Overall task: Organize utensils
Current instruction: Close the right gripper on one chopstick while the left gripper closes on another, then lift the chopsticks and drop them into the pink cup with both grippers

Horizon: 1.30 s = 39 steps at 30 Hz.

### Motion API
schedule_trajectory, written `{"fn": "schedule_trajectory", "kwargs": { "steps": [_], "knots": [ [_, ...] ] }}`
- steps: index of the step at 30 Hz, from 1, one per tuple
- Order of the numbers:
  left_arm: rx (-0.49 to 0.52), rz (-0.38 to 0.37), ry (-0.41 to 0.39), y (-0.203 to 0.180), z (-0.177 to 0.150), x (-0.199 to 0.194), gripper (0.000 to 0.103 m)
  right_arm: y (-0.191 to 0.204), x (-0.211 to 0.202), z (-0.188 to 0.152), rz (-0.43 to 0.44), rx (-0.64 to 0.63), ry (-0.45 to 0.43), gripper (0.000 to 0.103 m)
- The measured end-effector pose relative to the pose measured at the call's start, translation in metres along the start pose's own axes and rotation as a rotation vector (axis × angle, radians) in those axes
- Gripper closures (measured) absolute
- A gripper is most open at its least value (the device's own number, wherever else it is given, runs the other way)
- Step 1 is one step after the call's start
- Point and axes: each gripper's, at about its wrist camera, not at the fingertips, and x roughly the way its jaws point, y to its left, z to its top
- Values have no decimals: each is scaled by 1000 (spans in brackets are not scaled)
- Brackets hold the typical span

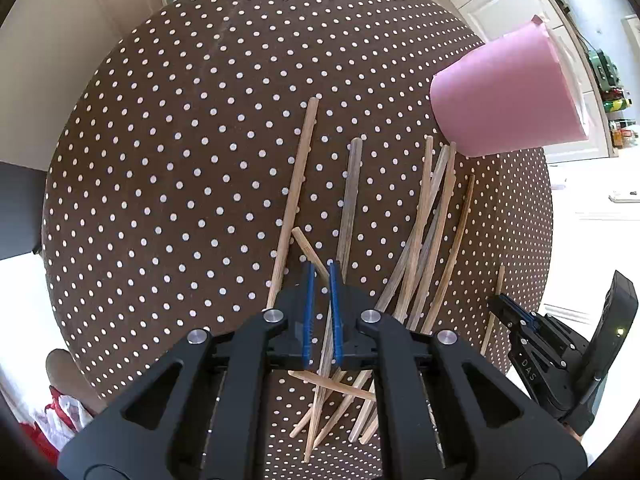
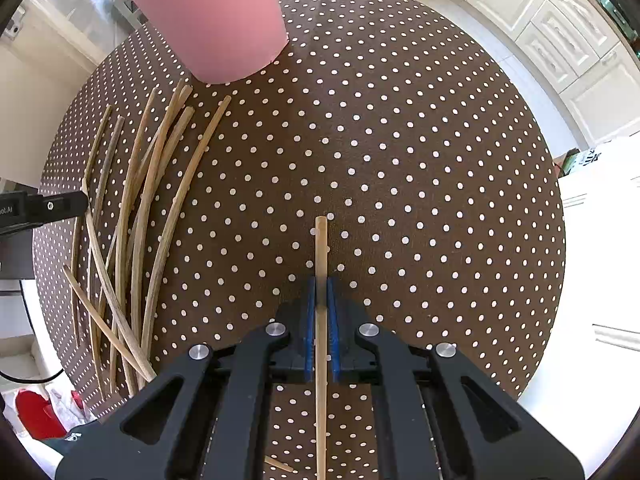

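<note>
Right gripper (image 2: 321, 280): I see its blue pads clamped on one chopstick (image 2: 321, 248), the stick running straight ahead between them, tip just beyond. Pink cup (image 2: 208, 20): far ahead, to my left. Loose chopsticks (image 2: 136, 216): scattered well left on the dotted tablecloth (image 2: 400, 160). Left gripper (image 1: 320, 276): a narrow gap between the fingers, poised over the pile; whether it pinches a stick, I cannot tell

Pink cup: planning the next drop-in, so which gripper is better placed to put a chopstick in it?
Right. The right gripper already clamps a chopstick; the left gripper grips none above the pile.
</note>
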Motion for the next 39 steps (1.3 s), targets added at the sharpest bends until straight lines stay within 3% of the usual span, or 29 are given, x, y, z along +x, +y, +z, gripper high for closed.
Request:
{"fn": "schedule_trajectory", "kwargs": {
  "steps": [4, 6, 7, 8, 10, 11, 13, 16, 25, 34, 39],
  "knots": [
    [-14, 0, 19, 5, 0, 1, 92, -7, -10, -7, 10, 0, -2, 98],
    [-40, -8, 34, 9, 1, 2, 76, -4, -15, -15, 19, 1, -1, 98],
    [-60, -19, 37, 12, 1, 2, 62, -5, -15, -16, 23, 2, 0, 98],
    [-71, -21, 30, 15, 1, 1, 58, -5, -15, -18, 24, 4, 1, 98],
    [-63, -14, 30, 16, 1, 1, 59, -4, -18, -23, 30, 9, 1, 98],
    [-60, -10, 33, 16, 2, 1, 67, -4, -18, -23, 30, 9, 2, 98],
    [-62, -9, 41, 16, 4, 3, 70, -4, -17, -22, 31, 7, 3, 98],
    [-65, -2, 49, 15, 8, 5, 88, -3, -16, -20, 32, 5, 5, 98],
    [-57, -26, 41, 8, 3, 13, 98, -6, -13, -12, 51, 7, 10, 98],
    [-24, -118, -48, 8, 11, -29, 98, -23, -33, 0, 118, 63, -44, 98],
    [5, -151, -101, 8, 19, -61, 98, -32, -63, 8, 194, 123, -116, 98]
  ]
}}
